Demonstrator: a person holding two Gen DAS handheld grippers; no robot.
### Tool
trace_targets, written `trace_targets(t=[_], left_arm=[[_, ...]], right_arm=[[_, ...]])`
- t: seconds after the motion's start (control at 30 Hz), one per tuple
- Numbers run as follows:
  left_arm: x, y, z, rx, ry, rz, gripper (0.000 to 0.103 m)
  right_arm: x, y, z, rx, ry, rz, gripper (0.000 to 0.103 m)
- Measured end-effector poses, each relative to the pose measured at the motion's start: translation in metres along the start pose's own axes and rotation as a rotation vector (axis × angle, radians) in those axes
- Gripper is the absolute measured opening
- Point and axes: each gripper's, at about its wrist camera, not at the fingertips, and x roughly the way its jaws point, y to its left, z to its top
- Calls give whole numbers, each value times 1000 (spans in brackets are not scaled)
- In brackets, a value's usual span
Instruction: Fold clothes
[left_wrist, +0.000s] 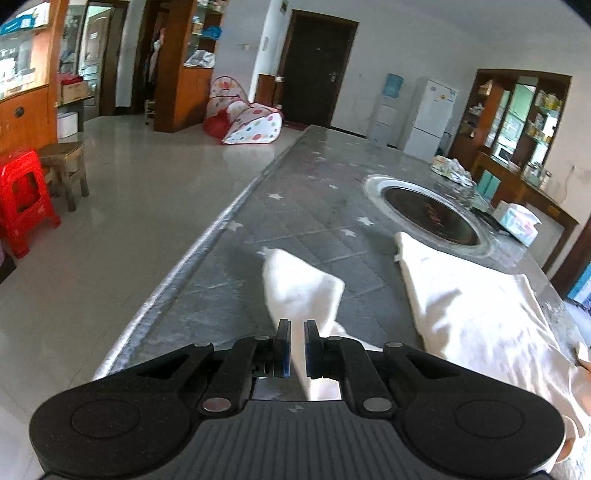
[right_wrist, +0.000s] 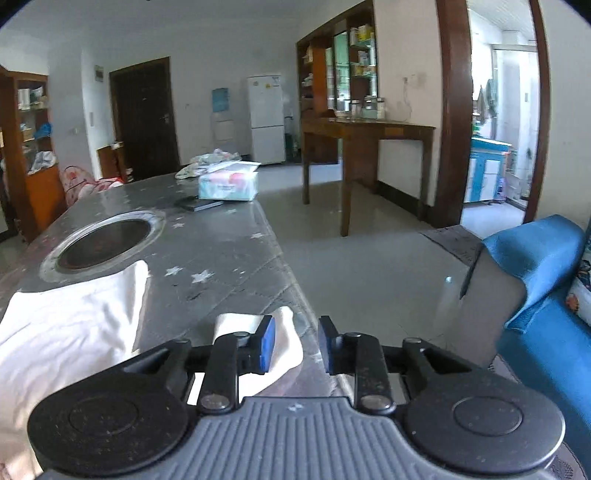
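A white garment (left_wrist: 480, 302) lies spread on the grey star-patterned table cover (left_wrist: 314, 206). One sleeve (left_wrist: 299, 284) runs toward the left wrist camera and passes between the pads of my left gripper (left_wrist: 297, 326), which is shut on it. In the right wrist view the garment's body (right_wrist: 74, 317) lies at the left and another sleeve end (right_wrist: 240, 321) rests near the table's right edge. My right gripper (right_wrist: 298, 323) stands open just above that sleeve. Its left finger (right_wrist: 267, 343) is over the cloth, and the pads do not press on it.
A round dark hotplate (left_wrist: 432, 216) is set into the table (right_wrist: 229, 251) beyond the garment. A tissue pack (right_wrist: 229, 184), a flat dark item (right_wrist: 199, 204) and crumpled cloths (left_wrist: 452, 168) sit at the far end. A blue sofa (right_wrist: 546, 295) stands right, a red stool (left_wrist: 22, 199) left.
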Motion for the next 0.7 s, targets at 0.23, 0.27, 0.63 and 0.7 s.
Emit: trace_targets(t=[0.23, 0.27, 0.63, 0.7], left_arm=[[0, -44, -9, 99, 41, -126, 13], [0, -52, -12, 118, 51, -148, 14], [6, -128, -36, 307, 118, -349, 34], [9, -139, -42, 338, 132, -374, 36]], right_arm=[[7, 30, -6, -67, 24, 123, 50], [10, 36, -7, -95, 33, 135, 53], [51, 55, -18, -215, 133, 41, 59], [51, 47, -22, -214, 137, 12, 60]])
